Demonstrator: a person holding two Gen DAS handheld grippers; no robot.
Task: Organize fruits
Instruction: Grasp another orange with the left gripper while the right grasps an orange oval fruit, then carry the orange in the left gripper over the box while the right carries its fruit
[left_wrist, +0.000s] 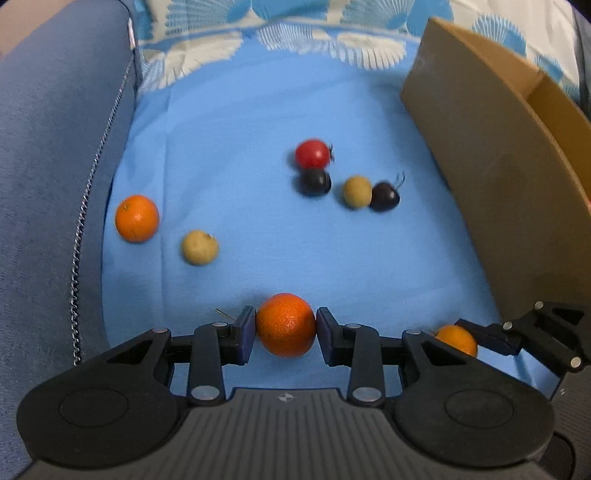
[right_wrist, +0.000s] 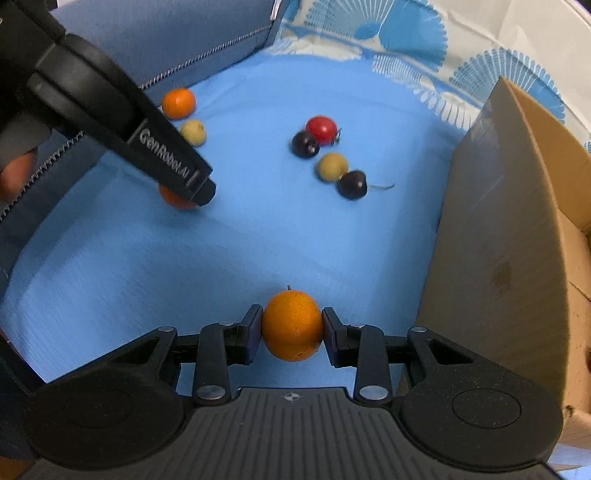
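My left gripper (left_wrist: 286, 328) is shut on a deep orange mandarin (left_wrist: 286, 325) above the blue cloth (left_wrist: 258, 147). My right gripper (right_wrist: 291, 328) is shut on a lighter orange fruit (right_wrist: 291, 325); that fruit also shows in the left wrist view (left_wrist: 456, 339) at the lower right. On the cloth lie another orange (left_wrist: 136, 218), a tan round fruit (left_wrist: 199, 247), a red tomato (left_wrist: 312, 153), a dark plum (left_wrist: 314, 182), a second tan fruit (left_wrist: 356, 192) and a dark cherry (left_wrist: 385, 196). In the right wrist view the left gripper's arm (right_wrist: 122, 122) hides most of its mandarin (right_wrist: 177, 199).
An open cardboard box (left_wrist: 498, 166) stands along the right side of the cloth, its wall (right_wrist: 498, 240) close to my right gripper. A grey-blue cushion with a zipper (left_wrist: 55, 184) borders the left. A patterned blue and white sheet (left_wrist: 295, 40) lies at the back.
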